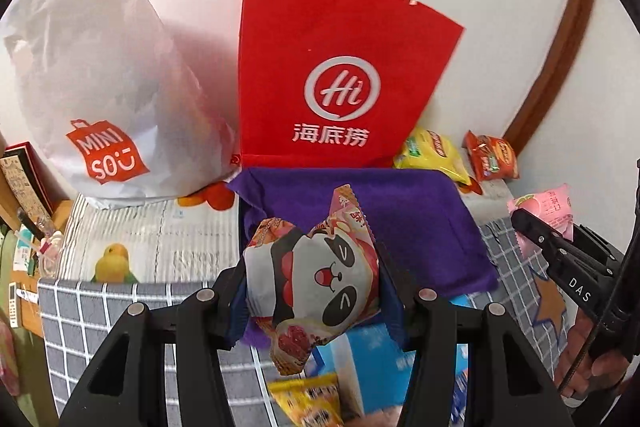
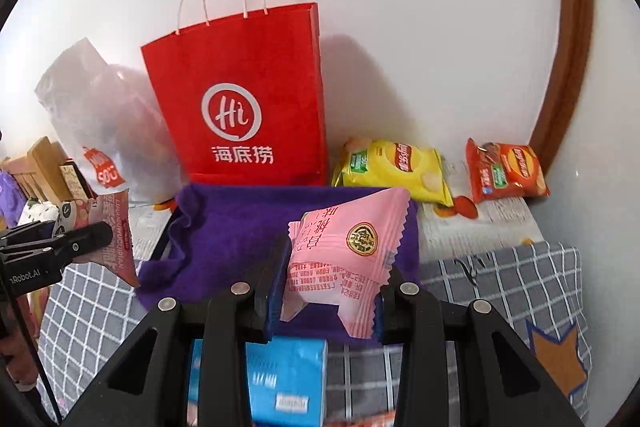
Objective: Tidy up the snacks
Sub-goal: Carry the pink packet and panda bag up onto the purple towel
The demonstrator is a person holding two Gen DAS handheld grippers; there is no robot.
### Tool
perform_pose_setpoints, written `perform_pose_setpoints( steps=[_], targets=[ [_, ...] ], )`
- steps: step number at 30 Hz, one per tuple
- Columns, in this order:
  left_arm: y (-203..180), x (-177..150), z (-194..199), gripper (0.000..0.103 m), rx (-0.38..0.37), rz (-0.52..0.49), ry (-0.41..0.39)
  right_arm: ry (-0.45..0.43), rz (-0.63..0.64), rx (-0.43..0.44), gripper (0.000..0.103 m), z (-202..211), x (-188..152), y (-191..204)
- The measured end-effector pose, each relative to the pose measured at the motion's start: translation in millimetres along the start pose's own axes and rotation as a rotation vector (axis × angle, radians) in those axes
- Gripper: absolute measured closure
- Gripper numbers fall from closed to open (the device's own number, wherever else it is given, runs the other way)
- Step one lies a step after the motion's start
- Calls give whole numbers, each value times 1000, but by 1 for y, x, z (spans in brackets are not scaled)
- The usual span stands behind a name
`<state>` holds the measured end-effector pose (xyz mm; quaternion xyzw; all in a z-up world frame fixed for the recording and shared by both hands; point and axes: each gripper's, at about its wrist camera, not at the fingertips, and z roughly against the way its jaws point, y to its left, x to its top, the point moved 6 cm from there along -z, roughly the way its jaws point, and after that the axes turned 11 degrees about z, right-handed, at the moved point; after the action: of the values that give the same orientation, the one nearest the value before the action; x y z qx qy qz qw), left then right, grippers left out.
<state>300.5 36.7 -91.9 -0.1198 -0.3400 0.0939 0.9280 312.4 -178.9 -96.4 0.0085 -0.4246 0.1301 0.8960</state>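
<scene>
The yellow snack packet [image 1: 310,401] at the bottom of the left wrist view is blurred and cut by the frame's edge, so its print cannot be read. The blue box [image 2: 286,383] is partly hidden behind the black gripper frame in both views, its lettering smeared. In the right wrist view the white bag [image 2: 96,119] is hazy, and its red logo is partly covered by the panda packet [image 2: 114,227].

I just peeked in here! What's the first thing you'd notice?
A big red bag stands against the wall, behind a purple cloth. Up close, the left tool grips a panda snack and the right tool a pink snack, both above that cloth.
</scene>
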Motion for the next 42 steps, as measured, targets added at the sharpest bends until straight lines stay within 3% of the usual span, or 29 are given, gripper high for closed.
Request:
perform_pose_setpoints(
  steps=[16,27,32,42],
  targets=[
    [13,39,-67,52,31,21,8,21,24,-22,69,-81,25,-15],
    [30,26,-113,52,49,15,77,72,-11,-11,68,-126,2,-29],
    [43,25,-122,52,14,74,113,108,-22,0,68,-142,-4,-31],
    [30,12,-140,52,8,38,173,170,-2,35,67,-158,-16,-27]
  ],
)
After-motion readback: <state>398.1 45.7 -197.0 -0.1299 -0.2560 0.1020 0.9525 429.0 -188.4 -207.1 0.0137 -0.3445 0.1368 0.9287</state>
